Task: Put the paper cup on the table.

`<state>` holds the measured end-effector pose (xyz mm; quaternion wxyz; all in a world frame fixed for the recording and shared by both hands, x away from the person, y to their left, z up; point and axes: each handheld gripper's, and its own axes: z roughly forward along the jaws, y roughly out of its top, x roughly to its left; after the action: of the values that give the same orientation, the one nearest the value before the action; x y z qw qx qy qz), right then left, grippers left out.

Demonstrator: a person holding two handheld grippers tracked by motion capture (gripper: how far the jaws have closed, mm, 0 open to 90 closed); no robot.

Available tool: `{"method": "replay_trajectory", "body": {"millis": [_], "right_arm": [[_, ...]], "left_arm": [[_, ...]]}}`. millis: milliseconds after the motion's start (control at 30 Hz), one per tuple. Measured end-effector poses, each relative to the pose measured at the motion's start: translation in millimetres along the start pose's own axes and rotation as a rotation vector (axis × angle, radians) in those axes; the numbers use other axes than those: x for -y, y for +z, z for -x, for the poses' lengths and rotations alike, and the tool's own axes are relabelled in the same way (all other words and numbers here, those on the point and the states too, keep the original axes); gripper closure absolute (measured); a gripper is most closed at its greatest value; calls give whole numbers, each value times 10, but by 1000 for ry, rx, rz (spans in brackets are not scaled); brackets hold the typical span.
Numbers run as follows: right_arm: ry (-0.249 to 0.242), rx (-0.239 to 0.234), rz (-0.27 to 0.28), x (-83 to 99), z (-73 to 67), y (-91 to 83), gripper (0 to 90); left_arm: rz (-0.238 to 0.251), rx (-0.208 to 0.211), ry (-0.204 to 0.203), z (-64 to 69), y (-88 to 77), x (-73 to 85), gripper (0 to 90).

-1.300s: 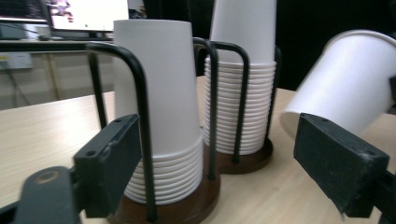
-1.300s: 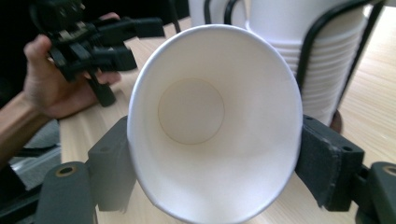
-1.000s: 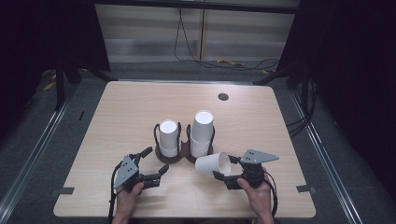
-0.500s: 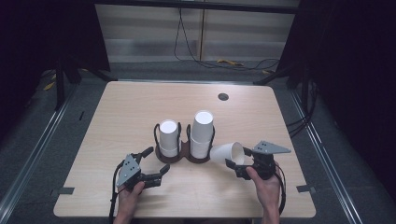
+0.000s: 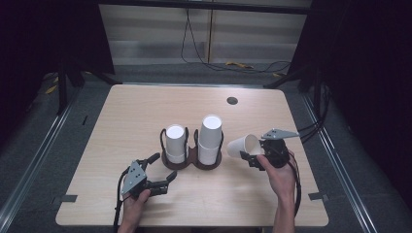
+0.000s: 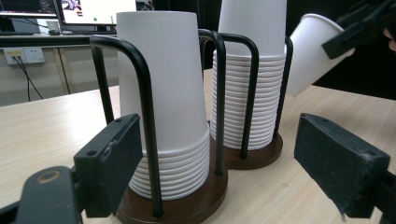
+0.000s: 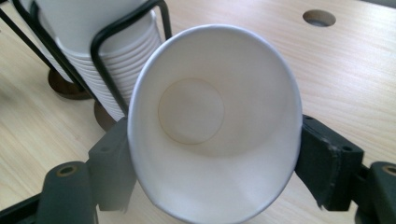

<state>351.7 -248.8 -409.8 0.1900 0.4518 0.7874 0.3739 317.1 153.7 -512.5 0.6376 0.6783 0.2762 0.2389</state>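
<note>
Centrally on the pale wooden table (image 5: 145, 111) stands a dark brown wooden two-well cup holder with black wire hoops (image 5: 192, 158), and each well carries an upside-down stack of white paper cups: the shorter stack (image 5: 175, 143) on the left, the taller stack (image 5: 210, 138) on the right, both closed bottoms up. From the left gripper view the nested rims of the shorter stack (image 6: 170, 161) and the taller stack (image 6: 247, 116) show as tight rings between the wire hoops (image 6: 144, 116). Just right of the holder, the right gripper (image 5: 255, 156) clasps a single white paper cup (image 5: 243, 144), tilted on its side above the table, mouth toward the hand and base toward the taller stack, apart from it. In the right gripper view that single cup (image 7: 210, 126) is empty, its rim squeezed oval between the two black jaws. The left gripper (image 5: 163, 171) lies low on the table in front of the holder, jaws spread wide and holding nothing, the holder's near edge between them. A small round hole (image 5: 232, 100) sits in the tabletop toward the far right. Dark floor and cables surround the table.
</note>
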Motion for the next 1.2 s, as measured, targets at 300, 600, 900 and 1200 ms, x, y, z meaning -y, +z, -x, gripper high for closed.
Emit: {"method": "replay_trajectory", "body": {"millis": [300,600,900,1200], "right_arm": [[-46,27,-128,-273,144,14,221],[-105,48,-234,-459,205,30,217],[-143,60,-336,-572,235,131,215],[-150,63,-402,-591,288,276,210]], "left_arm": [[7,6,-1,-4,-6,3,153],[10,3,0,-1,-10,4,153],[9,-3,10,5,-10,4,152],[7,0,11,3,-12,3,151]]}}
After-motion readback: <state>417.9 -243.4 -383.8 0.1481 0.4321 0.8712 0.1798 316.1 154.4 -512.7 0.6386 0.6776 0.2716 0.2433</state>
